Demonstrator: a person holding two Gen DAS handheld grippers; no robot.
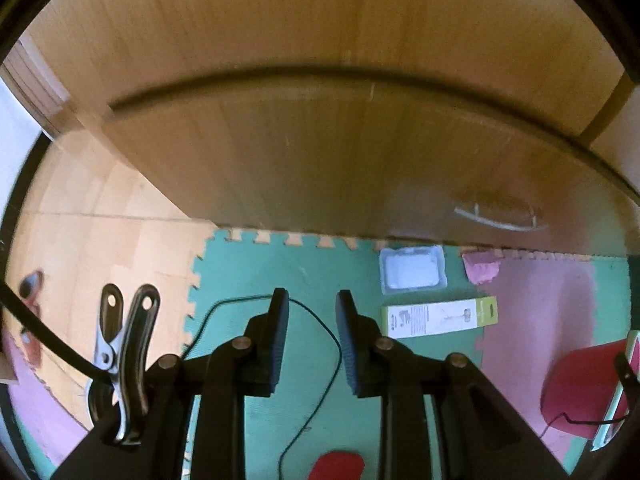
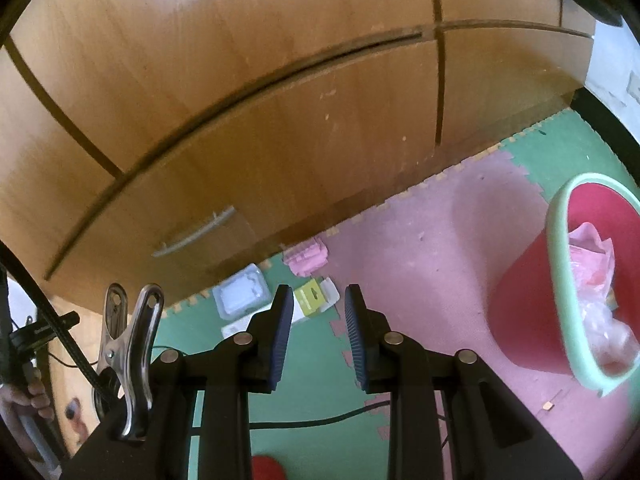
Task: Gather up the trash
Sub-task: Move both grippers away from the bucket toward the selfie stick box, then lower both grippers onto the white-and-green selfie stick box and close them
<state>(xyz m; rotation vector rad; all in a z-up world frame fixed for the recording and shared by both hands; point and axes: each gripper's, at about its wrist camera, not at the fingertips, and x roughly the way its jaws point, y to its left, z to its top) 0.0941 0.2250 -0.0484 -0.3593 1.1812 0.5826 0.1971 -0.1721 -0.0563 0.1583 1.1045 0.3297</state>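
Home room: wardrobe [image 2: 240,120], foam mats [image 2: 440,232].

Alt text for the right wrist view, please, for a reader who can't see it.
The right gripper, fingers open and empty, points down at foam floor mats where a clear plastic tray, a pink wrapper and a long white-and-green box lie before a wooden cabinet. A red bin with a pale green rim stands to the right, already holding crumpled plastic.

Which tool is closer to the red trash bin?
Right. The right tool has the red trash bin just to its right; from the left tool it sits far off at the view's edge.
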